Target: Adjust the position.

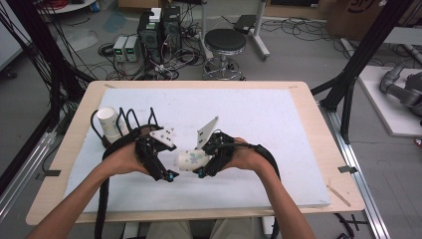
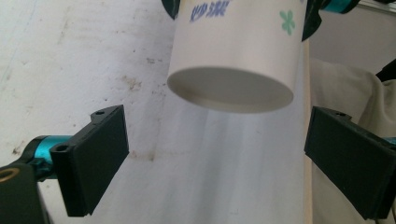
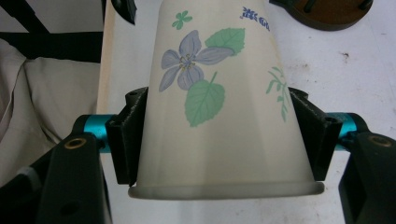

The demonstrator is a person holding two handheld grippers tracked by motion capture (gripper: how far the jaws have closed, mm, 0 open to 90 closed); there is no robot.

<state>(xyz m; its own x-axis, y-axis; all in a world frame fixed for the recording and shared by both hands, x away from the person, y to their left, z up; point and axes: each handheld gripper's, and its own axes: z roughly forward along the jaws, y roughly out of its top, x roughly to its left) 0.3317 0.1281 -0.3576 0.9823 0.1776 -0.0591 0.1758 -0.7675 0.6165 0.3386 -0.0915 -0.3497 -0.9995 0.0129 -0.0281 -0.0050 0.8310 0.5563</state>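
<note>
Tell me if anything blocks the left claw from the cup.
Nothing visible does. The cup, held by the right claw, hangs base-first just ahead of the open left claw, with only bare table behind it.

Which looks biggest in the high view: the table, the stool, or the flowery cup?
1. Table, by far the largest.
2. Stool; it stands farther off, so it may really be bigger than it looks.
3. Flowery cup, held in the right gripper.

High view overlooks table (image 1: pixel 298 114); gripper views (close-up) share it.
</note>
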